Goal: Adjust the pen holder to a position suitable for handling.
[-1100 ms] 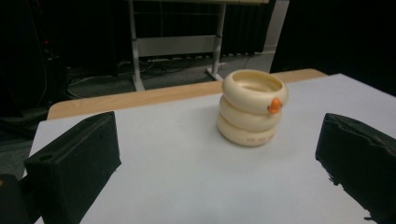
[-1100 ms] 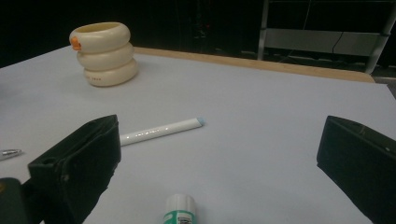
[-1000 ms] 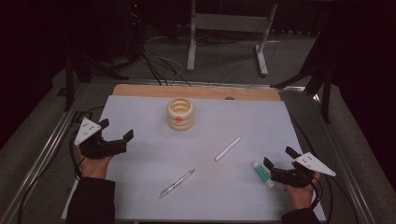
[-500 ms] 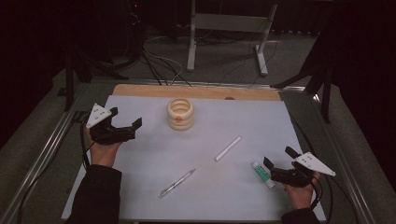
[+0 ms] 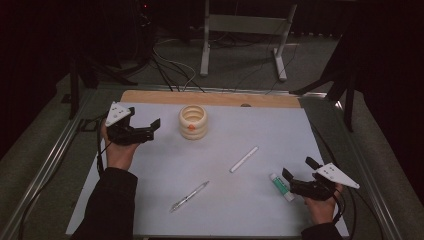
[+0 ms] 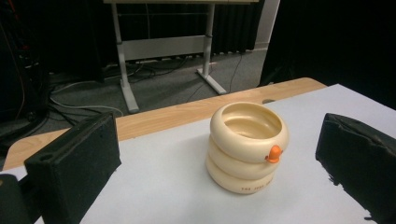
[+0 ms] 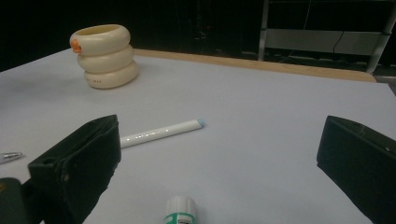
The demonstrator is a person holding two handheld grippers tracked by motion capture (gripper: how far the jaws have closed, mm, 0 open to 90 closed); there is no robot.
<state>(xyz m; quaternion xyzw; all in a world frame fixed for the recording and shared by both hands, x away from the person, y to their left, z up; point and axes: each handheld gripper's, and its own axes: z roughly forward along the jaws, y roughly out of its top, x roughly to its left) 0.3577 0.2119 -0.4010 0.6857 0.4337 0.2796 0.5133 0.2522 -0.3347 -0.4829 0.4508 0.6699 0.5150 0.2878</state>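
Note:
A cream ribbed cup (image 5: 193, 122) with an orange knob stands upright at the back middle of the white mat (image 5: 260, 125). My left gripper (image 5: 152, 129) hovers open just left of it, and the cup (image 6: 247, 147) shows ahead between the jaws, apart from both. A white pen (image 5: 244, 159) lies mid-mat and a silver pen (image 5: 189, 196) lies nearer the front. My right gripper (image 5: 298, 169) rests open at the front right, with a green-and-white glue stick (image 5: 281, 186) just to its left. In the right gripper view the glue stick (image 7: 180, 211) lies between the jaws, untouched, and the white pen (image 7: 161, 132) is beyond.
The mat lies on a wooden table whose bare edge (image 5: 215, 98) shows at the back. Metal rails (image 5: 55, 160) run along both sides. A metal stand (image 5: 242, 30) and cables (image 5: 170, 65) are on the floor behind the table.
My left gripper has moved away from the front left, forward and right, up beside the cup. The right gripper and the objects on the mat have stayed put.

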